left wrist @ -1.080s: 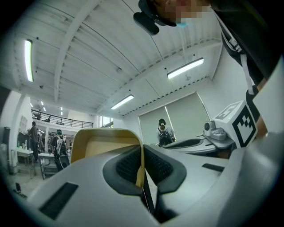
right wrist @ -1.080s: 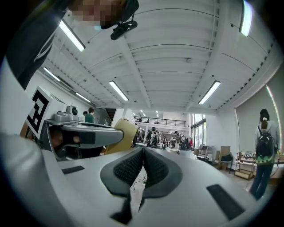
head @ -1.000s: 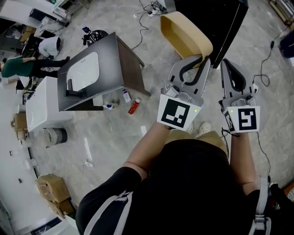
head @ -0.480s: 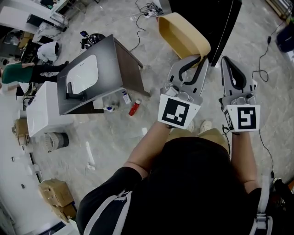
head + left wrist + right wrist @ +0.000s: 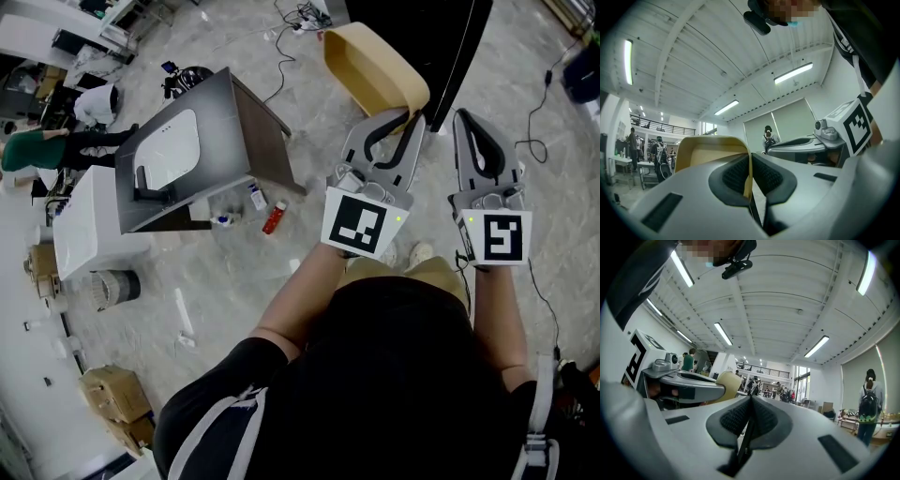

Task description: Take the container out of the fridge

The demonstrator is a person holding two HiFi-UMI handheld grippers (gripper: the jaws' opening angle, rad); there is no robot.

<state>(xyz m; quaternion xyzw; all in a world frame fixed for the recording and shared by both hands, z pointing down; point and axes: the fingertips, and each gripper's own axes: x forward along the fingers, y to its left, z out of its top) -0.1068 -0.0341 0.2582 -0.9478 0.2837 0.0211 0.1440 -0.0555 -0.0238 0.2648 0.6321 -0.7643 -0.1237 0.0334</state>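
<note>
A tan, open-topped container [image 5: 375,70] hangs above the floor in front of the black fridge [image 5: 441,37]. My left gripper [image 5: 411,120] is shut on the container's near rim. In the left gripper view the thin tan wall [image 5: 748,173] is pinched between the two dark pads of the left gripper [image 5: 749,180], and the container's body [image 5: 708,150] rises to the left. My right gripper [image 5: 460,120] is just to the right of it, shut with nothing in it. In the right gripper view the pads of the right gripper [image 5: 750,416] meet, and the container [image 5: 729,380] shows beyond the left gripper.
A metal table with a white basin [image 5: 187,155] stands on the floor to the left. Below it lie a red bottle [image 5: 274,217] and small items. Cables [image 5: 300,19] trail near the fridge. A white cabinet [image 5: 84,225], a bin [image 5: 117,281] and cardboard boxes [image 5: 112,394] sit further left.
Both grippers and the held container keep almost the same place; the view has only shifted slightly.
</note>
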